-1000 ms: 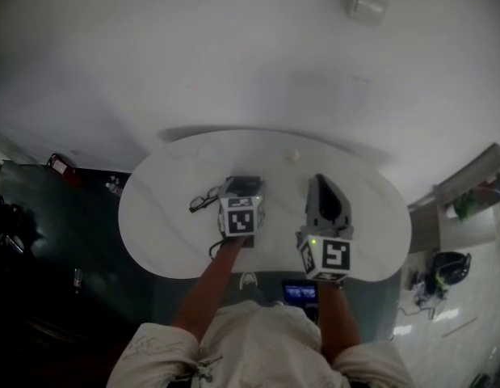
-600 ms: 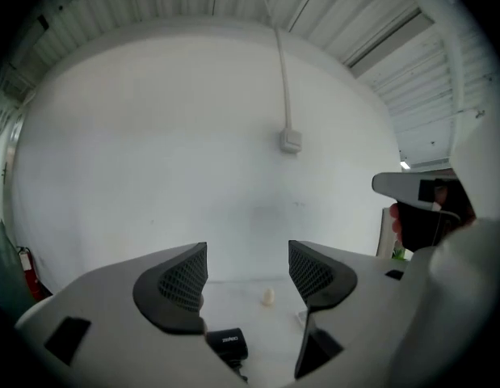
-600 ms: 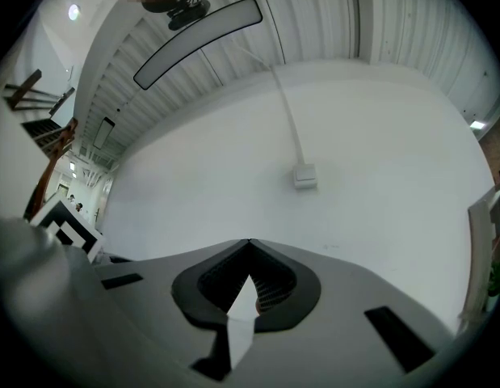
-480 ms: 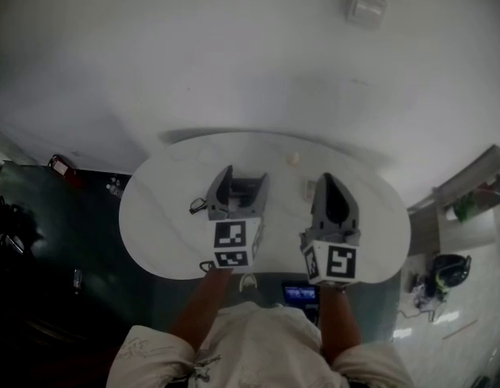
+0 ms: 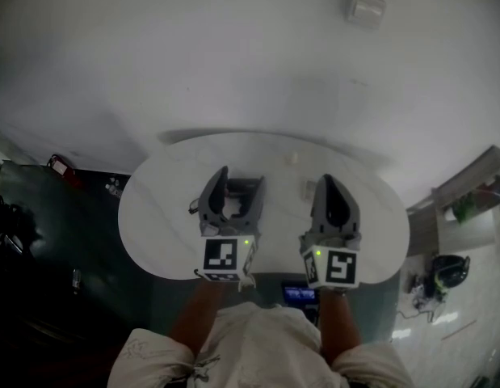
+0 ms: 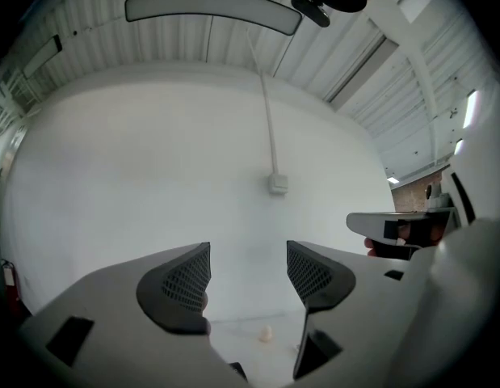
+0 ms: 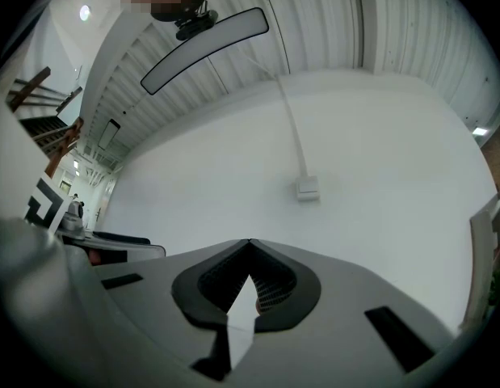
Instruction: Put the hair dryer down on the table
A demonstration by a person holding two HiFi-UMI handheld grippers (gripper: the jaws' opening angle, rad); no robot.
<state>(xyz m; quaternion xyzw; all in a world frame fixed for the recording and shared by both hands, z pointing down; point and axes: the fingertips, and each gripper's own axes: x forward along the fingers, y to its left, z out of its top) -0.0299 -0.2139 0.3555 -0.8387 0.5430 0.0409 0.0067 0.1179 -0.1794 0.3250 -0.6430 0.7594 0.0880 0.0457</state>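
Lifted off the hair dryer and drawn back toward the person, the left tongs now hang above the near half of the tabletop. The right tongs have hardly shifted.

The left gripper view shows the left tongs with jaws wide apart and nothing between them, only the wall and a strip of tabletop beyond. In the right gripper view the right tongs have their tips pressed together and hold nothing.

The hair dryer lies free on the tabletop, about midway between the far and near edges and left of centre, seen from the head view between the raised left jaws. Its cord trails toward the left edge. A small pale lump sits near the far edge, well apart from the dryer.

By the look of it, the putting-down is done. The main risk is the cord: it runs close under the left tongs, and a low or sideways retreat could catch it and drag the dryer toward the near edge. A straight lift clear would likely avoid that.
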